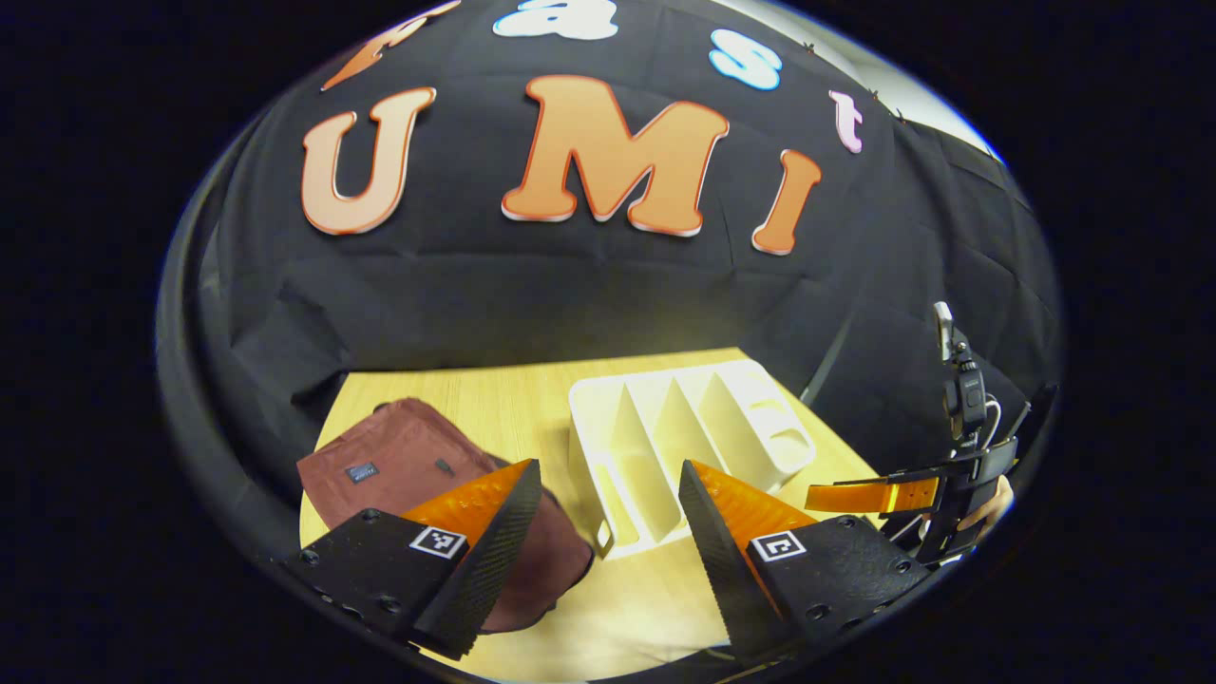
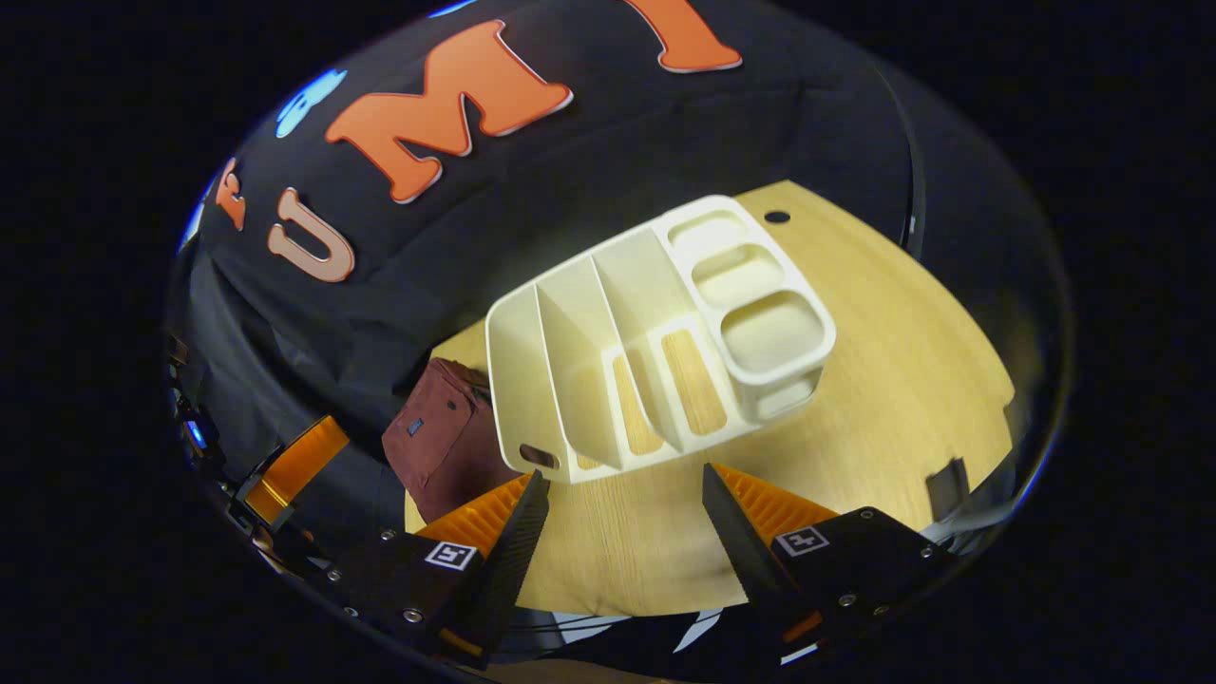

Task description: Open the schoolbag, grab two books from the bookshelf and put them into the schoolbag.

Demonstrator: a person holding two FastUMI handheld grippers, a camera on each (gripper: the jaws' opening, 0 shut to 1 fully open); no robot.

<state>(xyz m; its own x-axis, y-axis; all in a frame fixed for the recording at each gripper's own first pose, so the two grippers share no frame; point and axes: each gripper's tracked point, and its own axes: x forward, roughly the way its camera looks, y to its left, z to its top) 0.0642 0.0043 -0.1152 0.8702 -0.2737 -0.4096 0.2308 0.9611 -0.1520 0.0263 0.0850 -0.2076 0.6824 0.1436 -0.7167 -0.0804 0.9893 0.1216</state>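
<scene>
Maroon fabric marks the schoolbag (image 1: 418,475), which lies flat on the wooden table (image 1: 532,399) just beside the white bookshelf (image 1: 684,427), a slotted organiser whose dividers stand bare; no books are visible in its slots. In the left gripper view the bag sits low and to the left of the jaws, partly under the left finger, its long axis running away toward the booth wall. The left gripper (image 1: 608,532) hovers above the table's near edge, tilted down, jaws spread wide and holding nothing. In the right gripper view the bag (image 2: 446,437) lies farther off to the left, beyond the shelf's (image 2: 655,332) near corner, so the left hand looks nearer to it and better placed to start the opening. The right gripper (image 2: 622,537) hangs above the table (image 2: 902,361) in front of the shelf, jaws likewise wide and empty. Whether the bag is zipped I cannot tell.
</scene>
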